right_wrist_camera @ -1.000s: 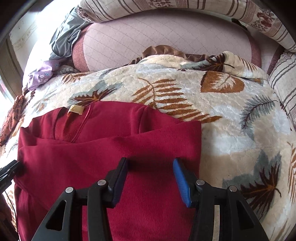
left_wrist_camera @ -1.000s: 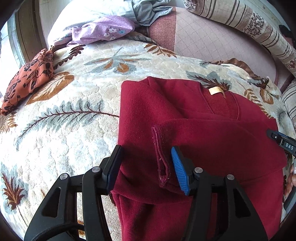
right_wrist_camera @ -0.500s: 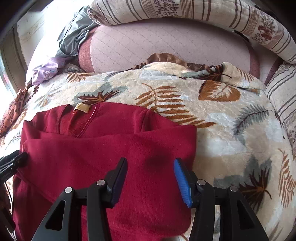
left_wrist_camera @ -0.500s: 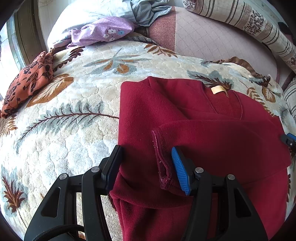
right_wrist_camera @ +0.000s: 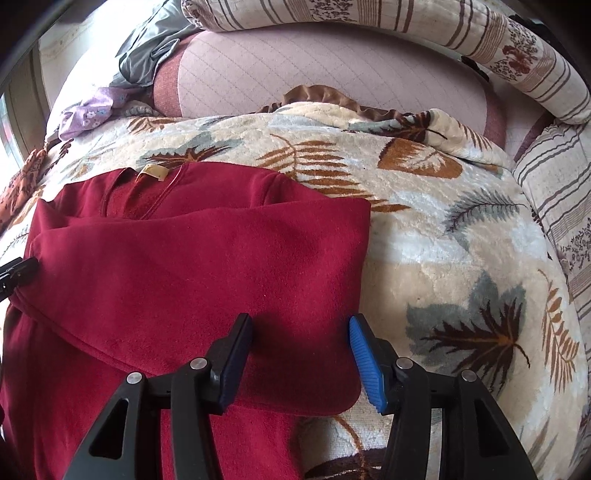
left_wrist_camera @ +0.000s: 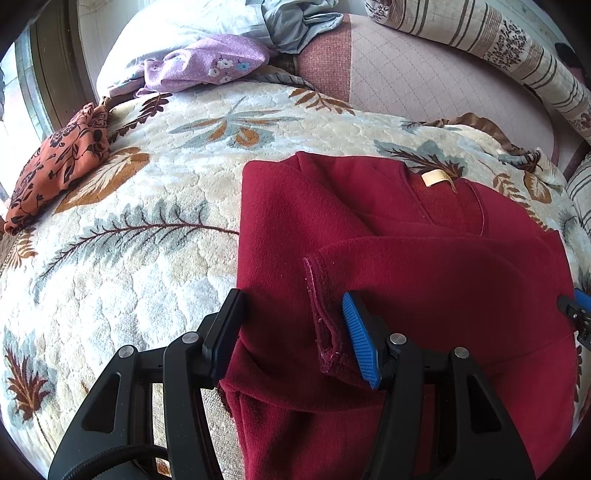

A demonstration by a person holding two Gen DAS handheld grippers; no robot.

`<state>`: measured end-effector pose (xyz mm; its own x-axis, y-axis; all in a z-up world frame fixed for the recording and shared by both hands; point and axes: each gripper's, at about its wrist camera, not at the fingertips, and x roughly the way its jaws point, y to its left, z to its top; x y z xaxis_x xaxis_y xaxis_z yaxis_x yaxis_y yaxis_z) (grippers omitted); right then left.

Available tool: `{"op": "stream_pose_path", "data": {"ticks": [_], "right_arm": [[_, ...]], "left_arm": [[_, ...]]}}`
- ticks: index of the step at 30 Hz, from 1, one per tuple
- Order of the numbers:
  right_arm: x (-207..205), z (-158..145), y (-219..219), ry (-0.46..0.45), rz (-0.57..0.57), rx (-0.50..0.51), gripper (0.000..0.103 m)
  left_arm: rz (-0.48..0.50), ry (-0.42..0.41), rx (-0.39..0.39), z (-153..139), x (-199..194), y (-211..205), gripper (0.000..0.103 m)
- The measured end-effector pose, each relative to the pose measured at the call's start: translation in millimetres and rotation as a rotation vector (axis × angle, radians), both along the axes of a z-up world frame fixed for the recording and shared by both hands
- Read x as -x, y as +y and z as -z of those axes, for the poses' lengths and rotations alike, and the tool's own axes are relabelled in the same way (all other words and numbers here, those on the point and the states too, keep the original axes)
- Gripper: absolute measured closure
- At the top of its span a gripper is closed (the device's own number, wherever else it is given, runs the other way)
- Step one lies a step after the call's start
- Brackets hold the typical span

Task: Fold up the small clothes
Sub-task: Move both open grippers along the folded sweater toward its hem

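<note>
A dark red sweater (left_wrist_camera: 424,277) lies flat on the leaf-patterned blanket (left_wrist_camera: 129,240), collar and tan label (left_wrist_camera: 436,179) at the far side. One sleeve is folded across its body, and the cuff (left_wrist_camera: 321,306) ends near the left edge. My left gripper (left_wrist_camera: 290,306) is open, straddling that left edge with the cuff beside its blue pad. My right gripper (right_wrist_camera: 300,325) is open over the sweater (right_wrist_camera: 184,266) at its right edge, fabric under the jaws. Each gripper's tip shows at the border of the other view: right (left_wrist_camera: 576,310), left (right_wrist_camera: 14,273).
An orange floral cloth (left_wrist_camera: 59,166) lies at the blanket's left edge. A purple cloth (left_wrist_camera: 207,66) and a grey garment (left_wrist_camera: 295,18) sit at the back left. A pink quilted cushion (left_wrist_camera: 424,81) and a striped bolster (right_wrist_camera: 406,22) border the far side.
My right gripper has slid to the right, from over the sweater's middle to its right edge. The left gripper and the sweater have stayed where they were.
</note>
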<state>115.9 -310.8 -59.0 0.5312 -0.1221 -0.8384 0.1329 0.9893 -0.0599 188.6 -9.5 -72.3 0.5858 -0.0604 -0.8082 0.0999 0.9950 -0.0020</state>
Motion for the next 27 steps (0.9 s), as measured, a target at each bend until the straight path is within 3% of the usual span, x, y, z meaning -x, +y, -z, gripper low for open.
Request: {"op": "stream_pose_path", "data": {"ticks": [13, 17, 20, 23, 27], "right_arm": [[-1, 2, 0, 0.002, 0.005, -0.008, 0.049], [-2, 5, -2, 0.001, 0.011, -0.010, 0.044], [-2, 7, -11, 0.002, 0.034, -0.052, 0.035], [5, 5, -24, 0.010, 0.061, -0.139, 0.034], [24, -5, -25, -0.002, 0.053, -0.140, 0.034]], "left_arm": [[-0.005, -0.004, 0.009, 3, 0, 2, 0.044], [-0.001, 0.003, 0.009, 2, 2, 2, 0.044], [0.004, 0.025, 0.025, -2, 8, 5, 0.044], [0.017, 0.035, 0.037, -8, 19, 7, 0.044], [0.026, 0.030, 0.034, -14, 39, 9, 0.044]]}}
